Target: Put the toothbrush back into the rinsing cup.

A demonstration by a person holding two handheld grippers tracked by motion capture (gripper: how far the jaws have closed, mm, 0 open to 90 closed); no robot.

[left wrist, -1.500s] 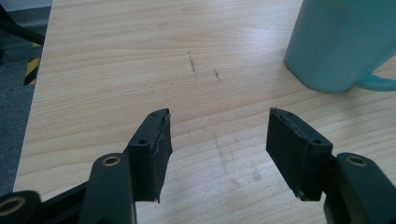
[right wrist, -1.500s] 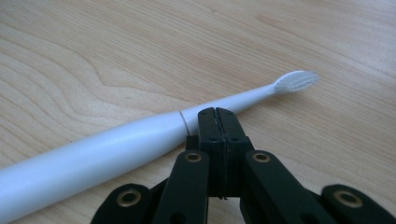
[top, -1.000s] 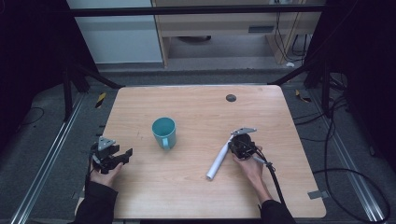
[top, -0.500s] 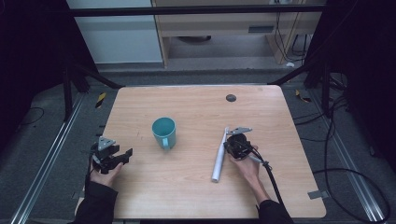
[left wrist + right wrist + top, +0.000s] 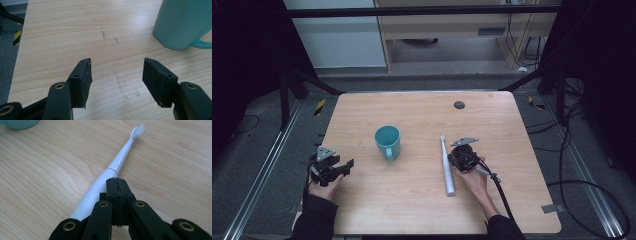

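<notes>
No text, label, brand or number can be read on anything in these pictures; the surfaces that show are plain or too blurred to tell.

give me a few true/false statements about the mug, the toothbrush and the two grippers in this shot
1. The teal mug stands upright on the table. True.
2. The left gripper has its jaws shut tight. False: its jaws stand apart with bare table between them.
3. The white electric toothbrush stands inside the mug. False: it lies flat on the table, apart from the mug.
4. The right gripper has its jaws pressed together with nothing between them. True: the toothbrush lies beside and beneath them, not clamped.
5. The toothbrush's bristle head points toward the far side of the table. True.
6. The left gripper holds the mug's handle. False: the mug sits ahead of it, untouched.
</notes>
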